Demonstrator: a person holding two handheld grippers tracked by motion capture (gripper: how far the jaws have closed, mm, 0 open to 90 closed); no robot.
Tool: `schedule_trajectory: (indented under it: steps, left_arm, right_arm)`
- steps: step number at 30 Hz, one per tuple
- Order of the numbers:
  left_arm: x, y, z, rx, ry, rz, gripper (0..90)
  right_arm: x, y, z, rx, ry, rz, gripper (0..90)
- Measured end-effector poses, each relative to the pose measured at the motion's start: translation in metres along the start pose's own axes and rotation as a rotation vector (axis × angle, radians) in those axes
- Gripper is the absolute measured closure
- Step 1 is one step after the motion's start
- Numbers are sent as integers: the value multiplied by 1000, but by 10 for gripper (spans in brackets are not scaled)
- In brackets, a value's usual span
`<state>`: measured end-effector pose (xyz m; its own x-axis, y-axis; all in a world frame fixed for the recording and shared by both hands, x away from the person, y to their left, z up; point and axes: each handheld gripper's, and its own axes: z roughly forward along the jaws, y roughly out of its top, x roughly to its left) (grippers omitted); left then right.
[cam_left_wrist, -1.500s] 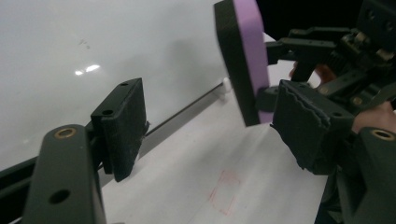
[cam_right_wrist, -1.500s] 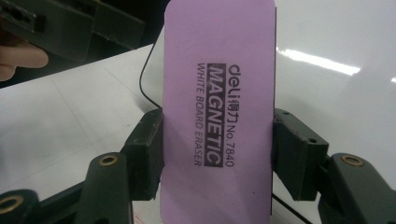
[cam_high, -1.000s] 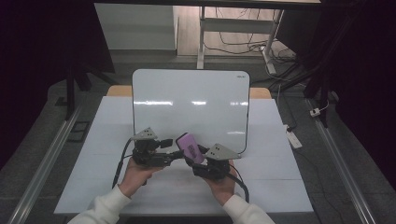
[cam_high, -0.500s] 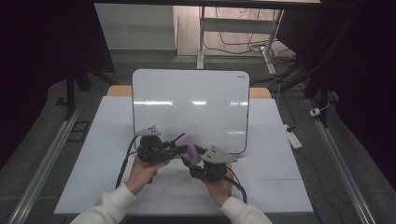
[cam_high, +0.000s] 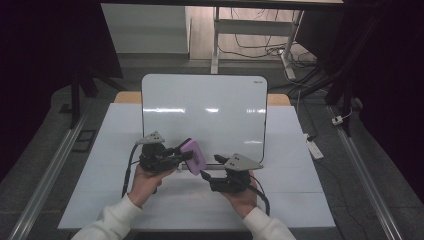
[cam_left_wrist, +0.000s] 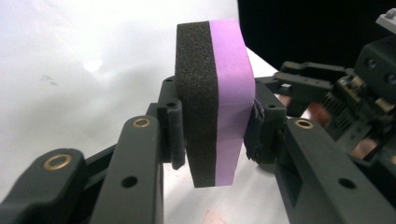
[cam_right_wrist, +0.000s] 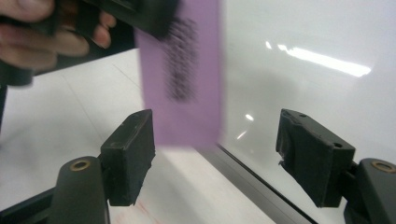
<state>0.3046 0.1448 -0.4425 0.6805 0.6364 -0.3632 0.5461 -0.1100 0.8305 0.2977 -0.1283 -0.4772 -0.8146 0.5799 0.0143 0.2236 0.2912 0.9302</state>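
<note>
A purple eraser (cam_high: 193, 154) with a black foam face (cam_left_wrist: 198, 107) is upright between the pads (cam_left_wrist: 171, 122) of my left gripper (cam_high: 187, 156). Those jaws have just been closing and now press on both its sides. In the right gripper view the eraser (cam_right_wrist: 184, 79) hangs blurred just beyond my right gripper (cam_right_wrist: 219, 154). Its jaws have just been opening, and its fingers (cam_right_wrist: 130, 149) stand apart and touch nothing. In the high view my right gripper (cam_high: 211, 167) sits a little right of and below the eraser.
A white whiteboard (cam_high: 205, 110) leans at the back of the white table (cam_high: 300, 200), and its lower frame runs under my right gripper (cam_right_wrist: 243, 182). Cables trail from both grippers toward the person. My right gripper (cam_left_wrist: 355, 102) shows close by in the left gripper view.
The eraser has passed from the right gripper to the left. The left jaws shut on it, the right jaws opened, and the right gripper drew back to the lower right.
</note>
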Motion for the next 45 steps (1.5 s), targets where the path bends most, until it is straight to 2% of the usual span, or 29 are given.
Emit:
schedule_trajectory:
  steps: [3, 5, 11, 17, 21, 25, 27, 33, 41, 45]
  left_arm:
    - [2, 2, -7, -6, 23, 12, 630]
    - [3, 3, -12, -10, 33, 16, 630]
    - [9, 9, -26, -19, 81, 22, 629]
    - [19, 19, -48, -51, 153, 23, 629]
    - [29, 25, -64, -77, 187, 4, 628]
    - [37, 32, -74, -101, 206, -12, 628]
    - [39, 38, -77, -107, 215, -17, 628]
    - [43, 60, -79, -93, 254, 3, 627]
    - [47, 94, -81, -70, 324, 20, 626]
    - [50, 106, -80, -69, 349, 17, 626]
  right_arm:
    - [-13, -3, -15, 15, -30, -1, 277]
    - [-23, -6, -26, 19, -72, -8, 278]
    - [-52, -17, -61, 36, -182, 8, 278]
    - [-75, -34, -97, 50, -297, 40, 279]
    - [-88, -44, -113, 54, -346, 74, 280]
    - [-95, -51, -117, 64, -352, 101, 285]
    - [-96, -53, -115, 72, -349, 98, 285]
    - [-93, -52, -108, 91, -330, 66, 285]
    - [-91, -54, -105, 100, -322, 65, 285]
    - [-91, -54, -105, 102, -320, 68, 285]
